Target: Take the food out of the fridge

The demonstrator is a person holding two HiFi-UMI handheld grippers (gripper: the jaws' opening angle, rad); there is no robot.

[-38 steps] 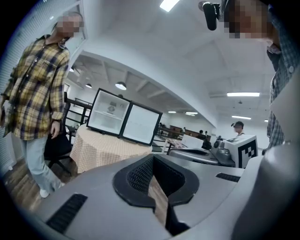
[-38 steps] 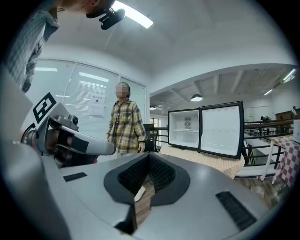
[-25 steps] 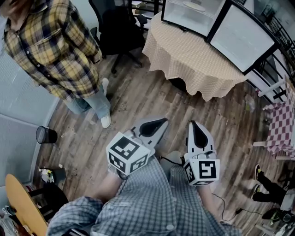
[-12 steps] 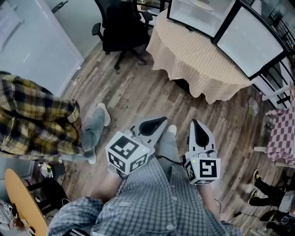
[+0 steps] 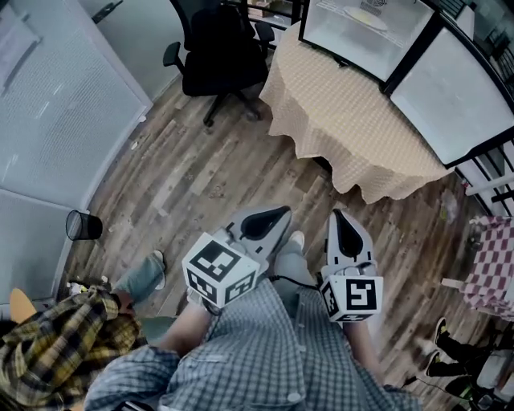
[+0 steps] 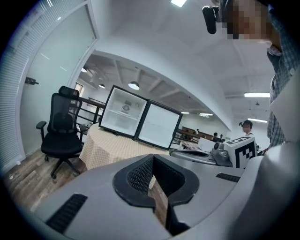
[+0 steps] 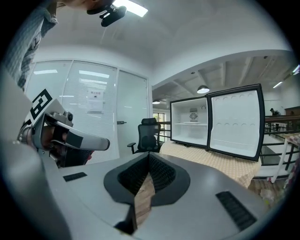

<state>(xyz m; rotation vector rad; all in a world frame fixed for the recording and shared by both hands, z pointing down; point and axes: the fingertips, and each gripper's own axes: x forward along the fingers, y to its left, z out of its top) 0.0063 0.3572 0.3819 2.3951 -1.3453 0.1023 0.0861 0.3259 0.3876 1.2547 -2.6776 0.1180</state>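
Seeing the fridge [image 5: 347,40] yet? Give me a rundown, big to small. — ops

Yes. Plank floor [image 5: 201,172] all round me. Glass partition [image 5: 56,104] runs from 9 to 11 o'clock. Table [image 5: 345,120] under a checked cloth at 1 o'clock. The fridge stands on its far side, door [image 5: 454,92] swung wide open toward 2 o'clock, white inside. — me

Anything nearer? — ops

Black office chair [image 5: 218,48] at 11 o'clock, just beside the table. Another person in a yellow plaid shirt [image 5: 56,353] at 8 o'clock, near my left elbow. Small black bin [image 5: 83,225] at 9 o'clock, against the partition. — me

What are you holding? — ops

Nothing. My left tongs [image 5: 283,212] and right tongs [image 5: 337,217] sit side by side in front of my chest, noses toward 12 to 1 o'clock. Left jaws are closed tip to tip, only floor showing through the gap behind the pads. Right jaws the same: closed, nothing pinched. Both well apart from the table. — me

Where's the target? — ops

The food [image 5: 363,15] is inside the fridge on the upper shelf, 1 o'clock from my tongs. Small and pale, too small to tell what it is. Untouched. — me
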